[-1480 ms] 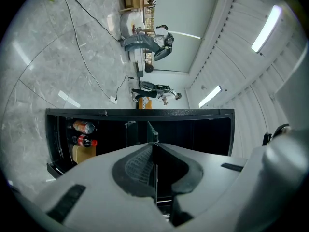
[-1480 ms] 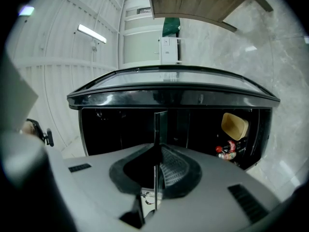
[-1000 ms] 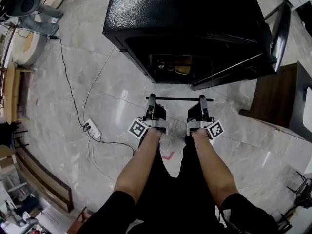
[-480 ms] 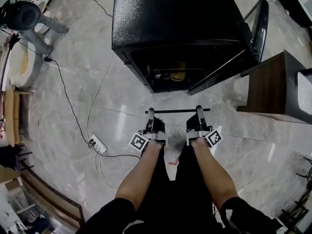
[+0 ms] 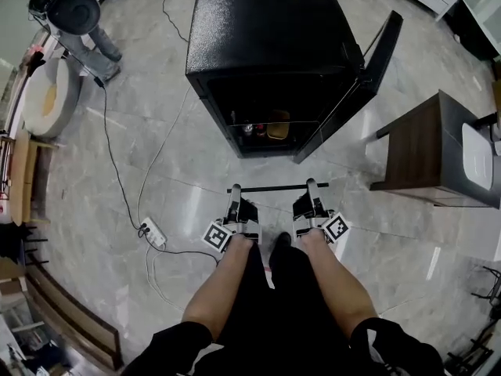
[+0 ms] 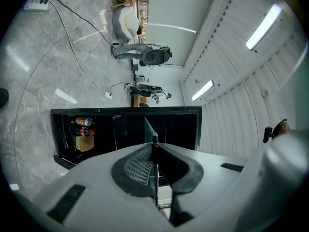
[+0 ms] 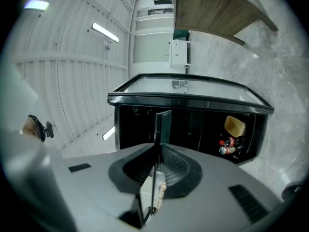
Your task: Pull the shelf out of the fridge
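The black mini fridge (image 5: 266,45) stands on the floor with its door (image 5: 356,84) swung open to the right. Bottles and a yellow container (image 5: 276,129) sit low inside. The shelf, a clear glass pane with a black bar (image 5: 278,187) along its far edge, hangs level in front of the fridge, fully outside it. My left gripper (image 5: 234,193) is shut on the pane's near left part, my right gripper (image 5: 311,189) on its near right part. In the gripper views the pane (image 6: 150,132) (image 7: 162,124) runs edge-on between the closed jaws (image 6: 155,151) (image 7: 157,163).
A dark wooden side table (image 5: 427,151) stands right of the fridge door. A power strip (image 5: 153,232) and its cable (image 5: 109,147) lie on the marble floor at the left. A chair base (image 5: 74,10) and a round cushion (image 5: 47,96) are at the far left.
Both grippers have drawn back from the fridge and risen with the shelf held between them. The fridge now lies farther off in the head view.
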{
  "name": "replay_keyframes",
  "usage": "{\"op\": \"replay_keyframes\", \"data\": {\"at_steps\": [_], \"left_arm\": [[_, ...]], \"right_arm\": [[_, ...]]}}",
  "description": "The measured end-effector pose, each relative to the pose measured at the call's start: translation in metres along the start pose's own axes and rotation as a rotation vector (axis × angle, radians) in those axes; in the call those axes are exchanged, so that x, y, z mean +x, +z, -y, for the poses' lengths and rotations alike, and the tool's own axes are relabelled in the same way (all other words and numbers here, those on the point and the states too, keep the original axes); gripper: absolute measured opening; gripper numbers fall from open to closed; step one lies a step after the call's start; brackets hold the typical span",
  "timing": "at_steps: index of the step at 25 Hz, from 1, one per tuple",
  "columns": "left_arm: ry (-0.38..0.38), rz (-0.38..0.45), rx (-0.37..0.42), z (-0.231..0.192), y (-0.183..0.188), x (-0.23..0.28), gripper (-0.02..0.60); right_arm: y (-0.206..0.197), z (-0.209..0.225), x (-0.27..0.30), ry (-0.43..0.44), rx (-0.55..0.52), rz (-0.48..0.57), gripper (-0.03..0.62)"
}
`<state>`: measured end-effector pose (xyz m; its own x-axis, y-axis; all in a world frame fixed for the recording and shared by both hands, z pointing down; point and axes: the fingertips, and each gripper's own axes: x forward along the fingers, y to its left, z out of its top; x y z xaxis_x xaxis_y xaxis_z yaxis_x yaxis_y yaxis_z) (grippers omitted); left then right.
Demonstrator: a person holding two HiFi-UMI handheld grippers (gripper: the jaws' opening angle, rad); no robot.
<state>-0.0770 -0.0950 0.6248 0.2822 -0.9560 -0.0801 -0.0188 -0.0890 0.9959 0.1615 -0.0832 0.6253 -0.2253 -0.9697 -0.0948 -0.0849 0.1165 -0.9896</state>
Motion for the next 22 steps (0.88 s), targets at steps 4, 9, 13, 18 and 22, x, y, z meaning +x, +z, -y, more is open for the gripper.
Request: {"op": "replay_keyframes", "data": {"at_steps": [4,9,13,18,22], "left_arm": [[-0.028,-0.004,0.036,0.027,-0.006,-0.015,0.037],[-0.04,0.006,0.047,0.055,-0.015,-0.041,0.037],[-0.036,0.005,0.056,0.068,-0.024,-0.062,0.037],[-0.026,-0.01,0.047,0.082,-0.036,-0.093,0.037],[-0.031,-0.041,0.049,0.089,-0.043,-0.111,0.037]], "right_arm": [[0.003,-0.018,-0.017,0.008,-0.024,-0.034,0.041],[-0.002,-0.041,-0.038,0.026,-0.023,-0.102,0.041],[-0.003,-0.053,-0.058,0.034,-0.033,-0.139,0.043],[-0.01,-0.067,-0.092,0.03,-0.016,-0.143,0.044],[-0.014,-0.076,-0.114,0.035,-0.033,-0.15,0.049]]}}
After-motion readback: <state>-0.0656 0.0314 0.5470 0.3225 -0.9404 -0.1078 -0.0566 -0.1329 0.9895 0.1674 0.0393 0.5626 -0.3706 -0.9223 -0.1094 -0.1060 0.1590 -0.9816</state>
